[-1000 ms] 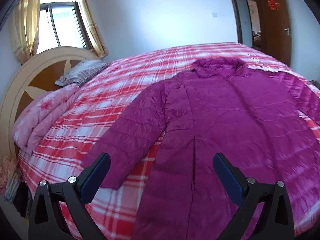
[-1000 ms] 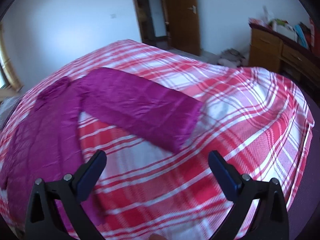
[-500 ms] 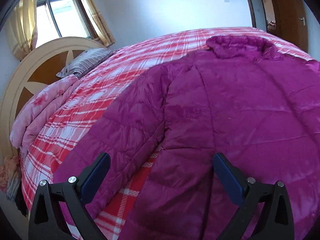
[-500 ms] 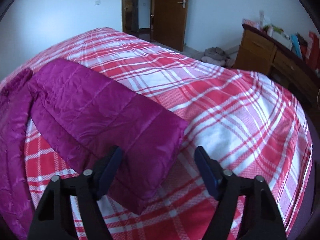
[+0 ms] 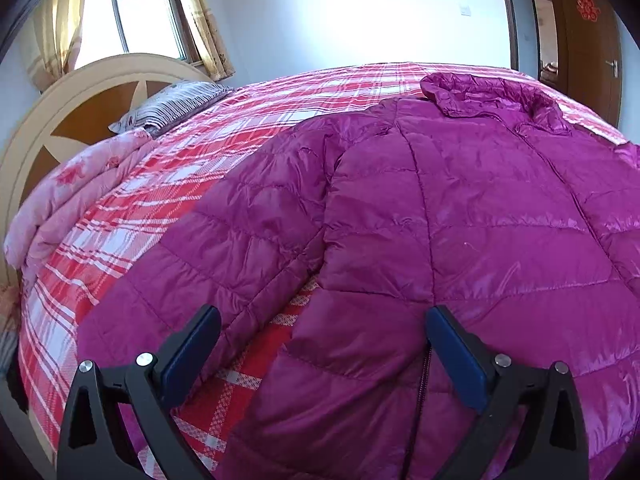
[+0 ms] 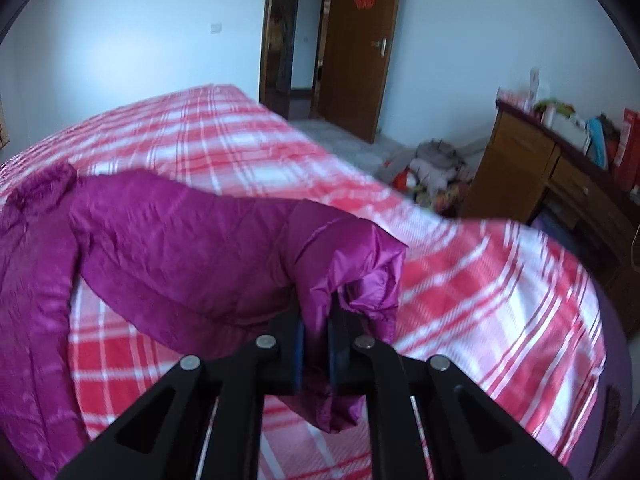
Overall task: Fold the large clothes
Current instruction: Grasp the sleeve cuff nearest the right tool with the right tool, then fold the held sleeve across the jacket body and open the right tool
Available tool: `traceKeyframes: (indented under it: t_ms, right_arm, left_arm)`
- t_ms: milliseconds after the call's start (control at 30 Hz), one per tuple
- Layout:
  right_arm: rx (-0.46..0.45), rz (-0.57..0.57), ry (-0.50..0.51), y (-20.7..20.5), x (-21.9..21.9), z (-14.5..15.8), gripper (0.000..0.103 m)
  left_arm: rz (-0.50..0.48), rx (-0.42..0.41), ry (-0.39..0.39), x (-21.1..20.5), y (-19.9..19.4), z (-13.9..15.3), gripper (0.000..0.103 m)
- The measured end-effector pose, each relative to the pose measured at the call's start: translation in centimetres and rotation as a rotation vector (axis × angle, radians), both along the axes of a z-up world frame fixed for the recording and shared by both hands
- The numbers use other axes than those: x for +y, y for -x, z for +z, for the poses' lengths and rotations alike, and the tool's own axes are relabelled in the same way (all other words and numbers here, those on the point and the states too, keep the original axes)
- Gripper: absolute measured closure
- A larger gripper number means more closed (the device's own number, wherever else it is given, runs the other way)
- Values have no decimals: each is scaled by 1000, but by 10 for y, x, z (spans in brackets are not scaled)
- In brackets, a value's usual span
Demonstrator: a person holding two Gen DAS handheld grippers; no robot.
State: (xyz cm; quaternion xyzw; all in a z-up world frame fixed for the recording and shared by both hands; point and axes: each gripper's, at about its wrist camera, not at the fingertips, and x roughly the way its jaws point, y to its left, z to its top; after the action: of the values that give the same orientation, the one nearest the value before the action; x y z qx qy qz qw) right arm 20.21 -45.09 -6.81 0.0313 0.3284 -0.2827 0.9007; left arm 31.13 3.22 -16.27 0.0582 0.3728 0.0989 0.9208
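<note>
A magenta quilted down jacket (image 5: pixel 460 216) lies spread flat on the red plaid bed (image 5: pixel 168 184), collar at the far side. My left gripper (image 5: pixel 320 340) is open and hovers low over the jacket's lower front, beside the gap between its left sleeve (image 5: pixel 224 248) and body. In the right wrist view my right gripper (image 6: pixel 316 336) is shut on the cuff end of the jacket's right sleeve (image 6: pixel 180 248) and holds it lifted off the bed.
A wooden headboard (image 5: pixel 64 120), a striped pillow (image 5: pixel 172 102) and a folded pink quilt (image 5: pixel 76 188) lie at the left. An open door (image 6: pixel 360 48), a clothes pile on the floor (image 6: pixel 432 168) and a cluttered wooden desk (image 6: pixel 560 176) stand right of the bed.
My right gripper moved onto the sleeve end, closed on it and lifted it. My left gripper moved in lower and closer over the jacket and stayed open.
</note>
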Motion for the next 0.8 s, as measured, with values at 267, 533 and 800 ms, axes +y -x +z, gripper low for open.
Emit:
traceKeyframes:
  t_ms: [267,533,800]
  right_arm:
    - [-130,123,251,-33,73,80,94]
    - [-189,361,466,-61,190,96,94]
    - [-142,593,497,-98,283,60,94]
  left_arm:
    - [-2,-3,39,4,1,-1,1]
    - [-9,-4,61,6,2,-2,1]
    - [-12,-6,89,10,3,-3,1]
